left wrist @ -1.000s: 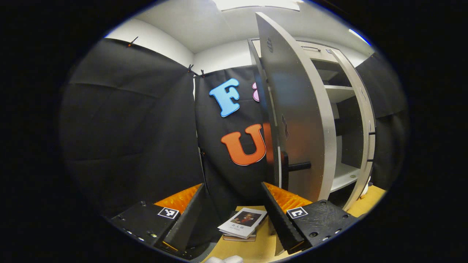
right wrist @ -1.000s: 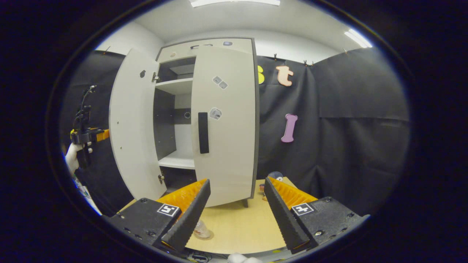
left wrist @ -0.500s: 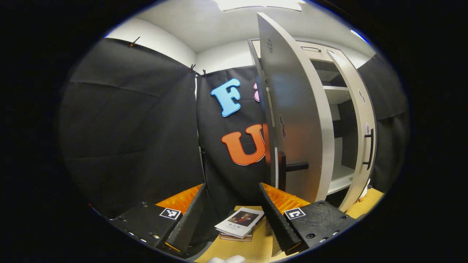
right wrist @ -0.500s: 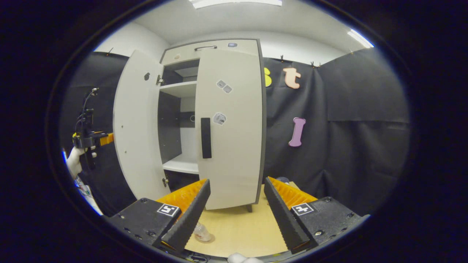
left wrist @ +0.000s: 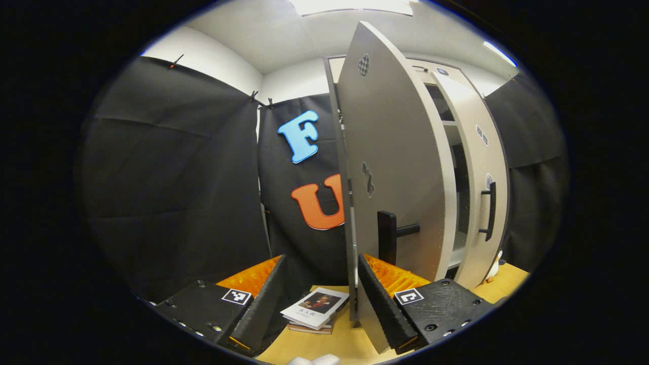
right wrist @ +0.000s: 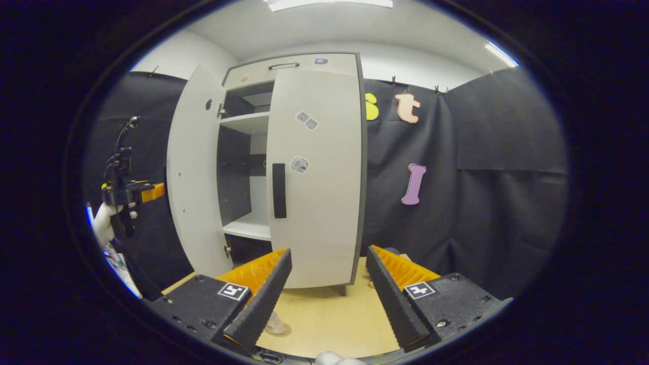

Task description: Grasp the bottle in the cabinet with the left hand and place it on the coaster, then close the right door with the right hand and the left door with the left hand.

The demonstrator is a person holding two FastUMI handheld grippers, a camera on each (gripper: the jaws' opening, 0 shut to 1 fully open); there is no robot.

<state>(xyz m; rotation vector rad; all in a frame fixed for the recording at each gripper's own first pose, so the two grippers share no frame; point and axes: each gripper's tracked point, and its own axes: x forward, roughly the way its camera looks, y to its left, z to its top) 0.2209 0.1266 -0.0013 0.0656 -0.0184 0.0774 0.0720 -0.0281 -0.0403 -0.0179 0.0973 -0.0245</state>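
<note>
1. A booth hung with black cloth holds a pale wooden table [right wrist: 324, 319], and a tall grey cabinet [right wrist: 284, 66] stands on it.
2. In the right gripper view the cabinet's right door [right wrist: 319, 172] lies shut against the frame, with its dark handle [right wrist: 279, 190] upright.
3. The left door [right wrist: 195, 172] stands partly open, and bare shelves [right wrist: 248, 121] show in the gap.
4. The right gripper [right wrist: 324, 296] hangs above the table with its jaws spread wide and nothing between them.
5. The bottle [right wrist: 276, 324] stands on the table just beside the right gripper's left finger, half hidden by it; whether a coaster lies under it I cannot tell.
6. The left gripper [left wrist: 319, 299] is also spread open and holds nothing; its right finger [left wrist: 380, 304] lies close by the left door's [left wrist: 395, 152] lower outer face, below the handle [left wrist: 388, 243].
7. A stack of books [left wrist: 315, 310] lies on the table beyond its fingers.
8. In the right gripper view, a gloved hand [right wrist: 106, 223] holds the left gripper [right wrist: 152, 191] just left of that door.
</note>
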